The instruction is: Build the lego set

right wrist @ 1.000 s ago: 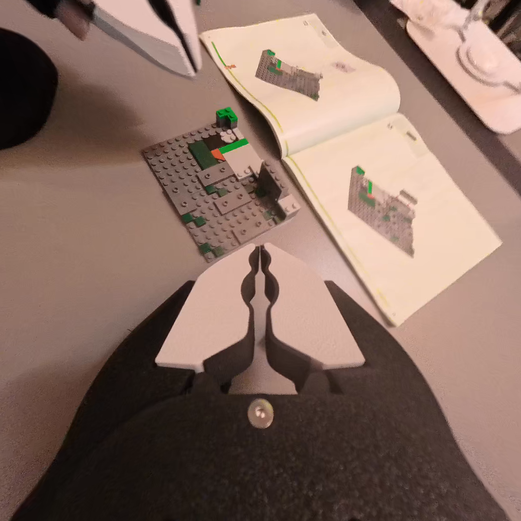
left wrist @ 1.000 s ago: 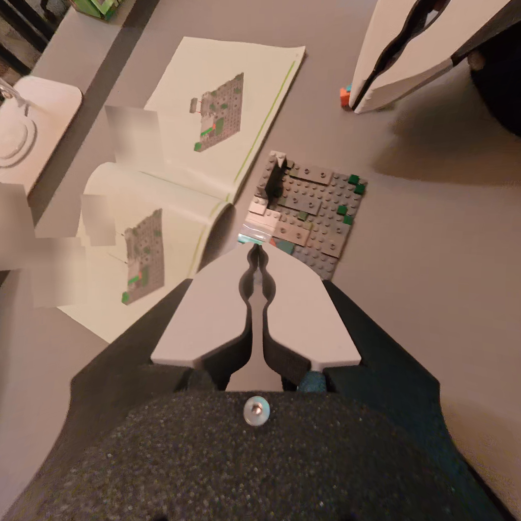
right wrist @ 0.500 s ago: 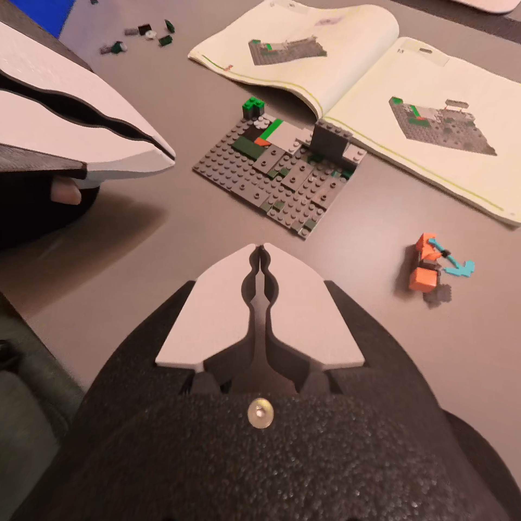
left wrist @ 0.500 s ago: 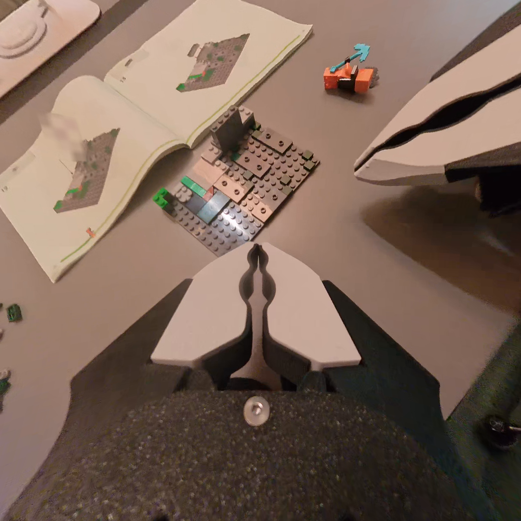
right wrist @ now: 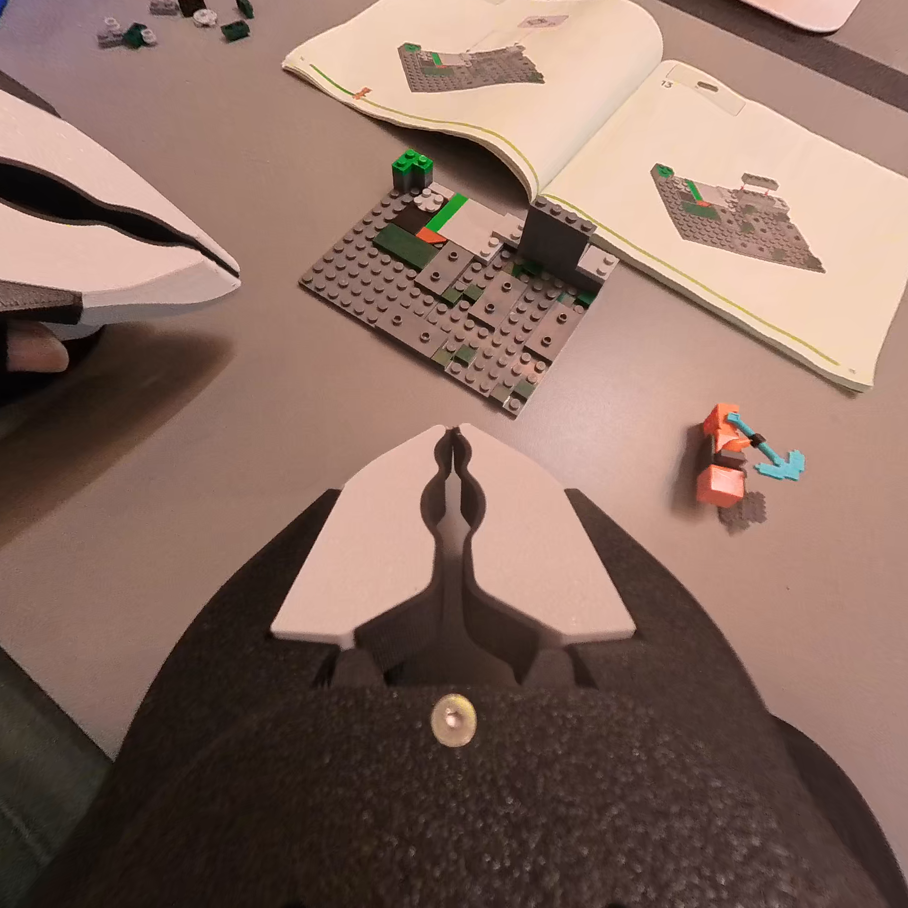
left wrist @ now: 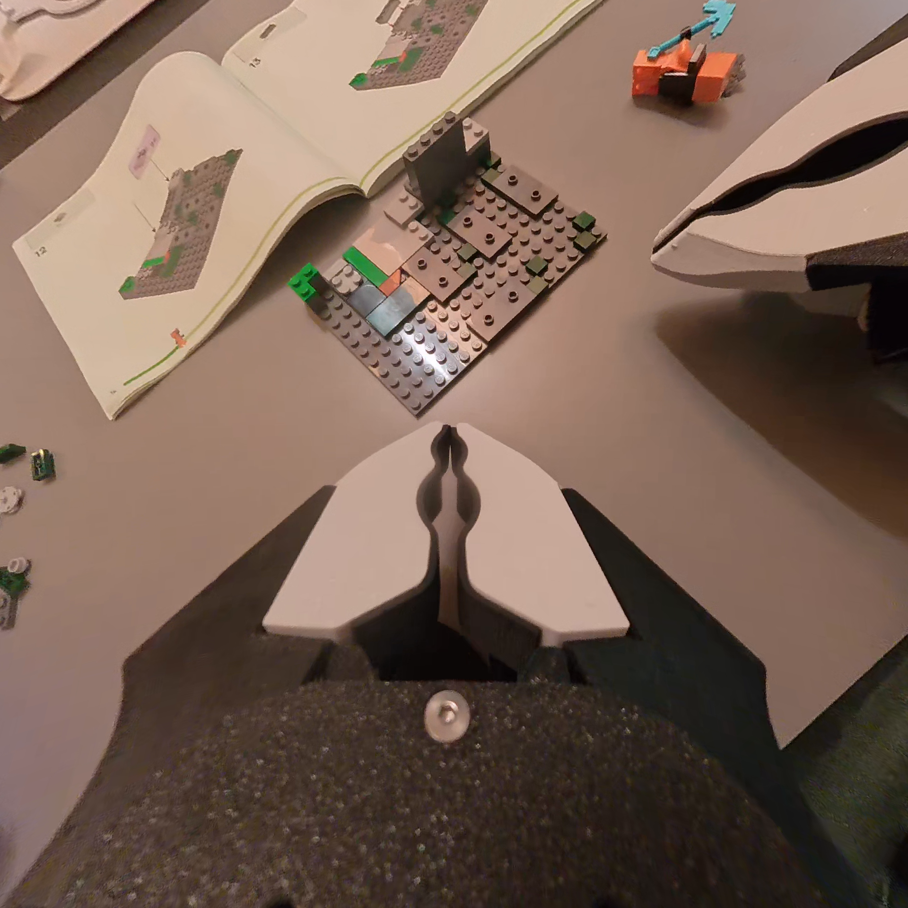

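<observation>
Grey studded baseplate (left wrist: 444, 314) lies flat on the brown table (left wrist: 565, 467), partly built: flat grey tiles, a few small dark green pieces, a bright green strip, an orange tile, a dark upright wall (left wrist: 437, 164) at its far corner and a bright green corner brick (left wrist: 304, 285) at its left corner. An open instruction booklet (left wrist: 206, 162) lies touching or just beside the plate's far edge. An orange figure with a turquoise pickaxe (right wrist: 727, 467) lies on its side, well apart from the plate. Loose small pieces (left wrist: 19, 516) are scattered at the table's left side. The left gripper (left wrist: 449, 432) has its fingertips pressed together with nothing between them; the right gripper (right wrist: 452, 432) likewise has its tips meeting and carries nothing. Compared with one second ago, when the left gripper hung close over the plate's near edge and the right one close to its corner, both have drawn back toward the person and now sit low on either side of the plate, with the whole work area visible in each wrist view; half a second ago the retreat was nearly complete. This suggests that one placement has ended and no new piece is yet selected. The likely next step is to consult the open pages and fetch a part from the loose pieces.
</observation>
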`<state>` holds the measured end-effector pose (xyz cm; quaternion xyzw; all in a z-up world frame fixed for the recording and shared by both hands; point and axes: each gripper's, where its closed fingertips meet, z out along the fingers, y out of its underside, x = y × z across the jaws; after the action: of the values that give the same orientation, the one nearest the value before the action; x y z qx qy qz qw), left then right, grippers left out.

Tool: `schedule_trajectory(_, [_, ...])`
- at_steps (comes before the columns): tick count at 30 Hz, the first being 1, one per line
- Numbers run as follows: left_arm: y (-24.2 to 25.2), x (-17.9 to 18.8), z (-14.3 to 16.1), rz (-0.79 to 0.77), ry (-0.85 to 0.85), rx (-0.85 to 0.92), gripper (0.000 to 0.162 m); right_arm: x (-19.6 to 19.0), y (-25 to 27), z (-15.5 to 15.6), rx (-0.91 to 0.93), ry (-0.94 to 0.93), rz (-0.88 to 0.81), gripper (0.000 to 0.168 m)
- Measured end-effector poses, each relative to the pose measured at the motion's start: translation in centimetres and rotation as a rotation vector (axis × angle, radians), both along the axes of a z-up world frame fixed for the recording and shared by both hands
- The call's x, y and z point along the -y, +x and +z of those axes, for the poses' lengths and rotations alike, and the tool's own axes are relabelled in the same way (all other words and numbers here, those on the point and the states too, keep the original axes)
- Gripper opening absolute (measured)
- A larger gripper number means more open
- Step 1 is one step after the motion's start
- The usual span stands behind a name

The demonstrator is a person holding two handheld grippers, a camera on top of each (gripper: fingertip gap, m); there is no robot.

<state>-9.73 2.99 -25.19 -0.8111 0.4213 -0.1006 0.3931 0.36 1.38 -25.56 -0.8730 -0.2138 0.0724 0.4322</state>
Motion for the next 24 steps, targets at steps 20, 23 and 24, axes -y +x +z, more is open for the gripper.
schedule_trajectory(20, [-0.3, -3.2, -0.2, -0.012, -0.021, -0.068, 0.000, -2.7, 0.6, 1.2, 0.018, -0.031, -0.006, 0.000])
schedule_trajectory(23, [0.1, -3.8, 0.1, -0.018, -0.022, -0.061, 0.000, -3.5, 0.8, 1.6, 0.023, -0.028, -0.005, 0.000])
schedule_trajectory(24, [0.2, -3.9, 0.1, -0.021, -0.025, -0.059, 0.000, -3.7, 0.9, 1.6, 0.023, -0.030, -0.005, 0.000])
